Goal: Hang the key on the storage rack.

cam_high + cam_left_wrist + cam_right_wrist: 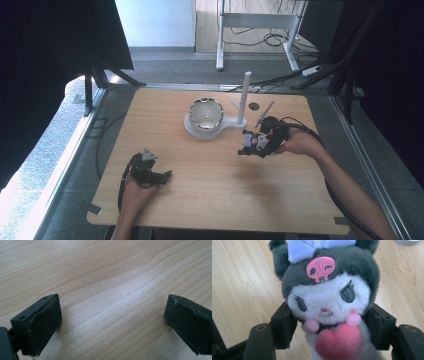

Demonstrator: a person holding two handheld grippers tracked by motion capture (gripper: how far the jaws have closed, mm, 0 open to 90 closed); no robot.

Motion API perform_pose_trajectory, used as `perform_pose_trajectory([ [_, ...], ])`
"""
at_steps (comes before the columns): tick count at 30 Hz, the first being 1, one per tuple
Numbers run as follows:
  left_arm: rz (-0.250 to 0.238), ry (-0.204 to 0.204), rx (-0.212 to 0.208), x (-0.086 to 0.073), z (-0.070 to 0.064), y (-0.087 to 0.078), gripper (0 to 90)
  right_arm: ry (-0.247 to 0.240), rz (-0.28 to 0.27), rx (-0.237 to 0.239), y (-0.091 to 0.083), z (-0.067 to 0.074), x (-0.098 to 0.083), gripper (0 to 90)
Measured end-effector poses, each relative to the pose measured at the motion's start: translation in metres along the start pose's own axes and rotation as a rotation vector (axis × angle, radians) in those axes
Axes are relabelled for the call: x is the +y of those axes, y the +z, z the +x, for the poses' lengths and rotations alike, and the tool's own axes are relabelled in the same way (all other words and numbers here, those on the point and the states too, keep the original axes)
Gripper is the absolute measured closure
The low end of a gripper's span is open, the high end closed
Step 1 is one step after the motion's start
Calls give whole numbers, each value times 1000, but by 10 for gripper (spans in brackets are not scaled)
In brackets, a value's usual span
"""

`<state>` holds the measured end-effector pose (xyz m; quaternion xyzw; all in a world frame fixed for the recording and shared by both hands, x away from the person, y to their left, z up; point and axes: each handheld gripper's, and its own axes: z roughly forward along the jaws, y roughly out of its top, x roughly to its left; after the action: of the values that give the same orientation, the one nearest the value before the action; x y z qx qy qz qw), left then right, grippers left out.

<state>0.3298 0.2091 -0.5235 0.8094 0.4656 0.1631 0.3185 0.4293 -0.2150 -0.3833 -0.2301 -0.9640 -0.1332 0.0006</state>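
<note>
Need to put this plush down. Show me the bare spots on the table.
Bare wood lies between the left gripper and right gripper holding the plush toy, and along the table's left side. Crowded: far centre, around the bowl and stand.

A lab or test room set up for recording. A pale wooden table (215,170) stands on grey carpet (55,150), boxed in by black curtains (55,35) and black stand legs (95,82). Behind it, loose cables (272,37) trail across the floor beneath a white metal desk frame (260,22), near a white power strip (312,70).
</note>
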Motion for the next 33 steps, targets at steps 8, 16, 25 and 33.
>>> perform_pose_trajectory([
  [8,1,4,-3,0,0,0,14,54,-14,-27,-24,-12,-2,331],
  [16,2,5,-3,1,0,0,14,103,-33,-64,-51,-27,-1,331],
  [25,4,5,-5,1,0,0,14,152,-52,-106,-75,-44,4,332],
  [33,4,5,-5,1,0,0,14,190,-80,-137,-91,-57,9,333],
])
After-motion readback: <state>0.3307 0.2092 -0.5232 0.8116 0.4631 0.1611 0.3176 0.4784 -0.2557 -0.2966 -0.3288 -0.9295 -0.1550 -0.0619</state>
